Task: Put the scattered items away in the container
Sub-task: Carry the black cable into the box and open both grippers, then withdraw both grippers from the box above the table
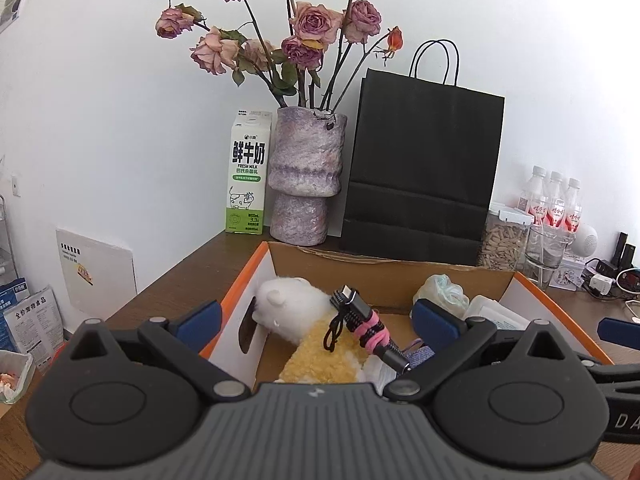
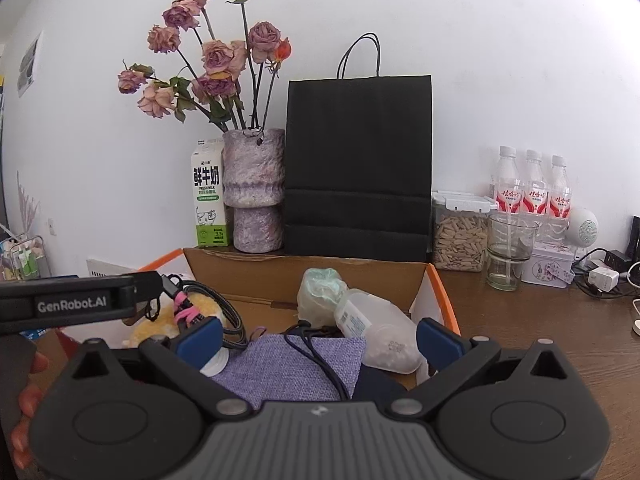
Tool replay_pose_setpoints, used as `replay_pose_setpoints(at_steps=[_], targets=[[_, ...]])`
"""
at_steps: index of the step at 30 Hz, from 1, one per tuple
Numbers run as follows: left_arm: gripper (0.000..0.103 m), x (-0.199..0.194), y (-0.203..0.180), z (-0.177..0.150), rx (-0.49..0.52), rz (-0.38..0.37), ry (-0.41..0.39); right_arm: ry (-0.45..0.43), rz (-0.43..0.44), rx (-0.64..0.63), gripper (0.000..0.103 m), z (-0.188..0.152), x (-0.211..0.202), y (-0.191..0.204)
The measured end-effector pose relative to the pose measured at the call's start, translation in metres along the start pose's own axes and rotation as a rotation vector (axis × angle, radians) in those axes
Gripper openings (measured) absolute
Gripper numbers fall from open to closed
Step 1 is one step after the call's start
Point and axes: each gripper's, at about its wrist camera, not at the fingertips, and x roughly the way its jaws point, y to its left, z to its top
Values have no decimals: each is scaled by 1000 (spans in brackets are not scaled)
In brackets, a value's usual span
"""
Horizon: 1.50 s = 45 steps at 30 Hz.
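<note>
The box [image 1: 394, 276] sits on a brown table [image 2: 540, 320], open at the top, with orange edges along its two sides. Its back wall stands close to the black bag [image 1: 422, 168] and the vase [image 1: 304, 176], so there is little room behind it. To the right of the box the table is bare for a stretch.

The left gripper [image 1: 316, 320] is wide open and holds nothing. Its blue pads [image 1: 200, 320] hang over the near side of the box, one by the left wall. The right gripper [image 2: 318, 338] is also wide open and holds nothing. It hangs over the right half of the box.

All the small things lie inside the box. There is one fluffy toy [image 1: 296, 312], white and yellow, on the left. One bundled cable [image 1: 360, 320], tied with a pink band, lies on top of the toy. There is one purple cloth pouch [image 2: 296, 364] with a dark cord, one clear bottle [image 2: 376, 332] on its side, and one pale green bundle [image 2: 322, 288] near the back wall.

Behind the box stand one milk carton [image 1: 246, 176], the vase with dried roses [image 1: 280, 32], and the bag. To the right are three bottles [image 2: 532, 184] with red labels, one jar of seeds [image 2: 460, 236], and one glass [image 2: 510, 248].
</note>
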Motion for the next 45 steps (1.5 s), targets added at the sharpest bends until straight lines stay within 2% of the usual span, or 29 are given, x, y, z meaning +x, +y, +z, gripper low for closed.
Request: replay_pose_setpoints(at_steps=[6, 13, 35, 39, 45], targets=[[103, -5, 2, -5, -3, -3, -19, -13, -14, 7, 103, -1, -5, -2], [103, -19, -3, -15, 57, -12, -56, -25, -10, -2, 103, -5, -17, -2], [103, -77, 8, -54, 174, 25, -113, 43, -3, -111, 103, -54, -62, 14], [103, -87, 15, -57, 149, 14, -114, 65, 1, -104, 103, -60, -67, 13], [103, -100, 29, -60, 95, 49, -109, 72, -7, -67, 103, -63, -75, 7]])
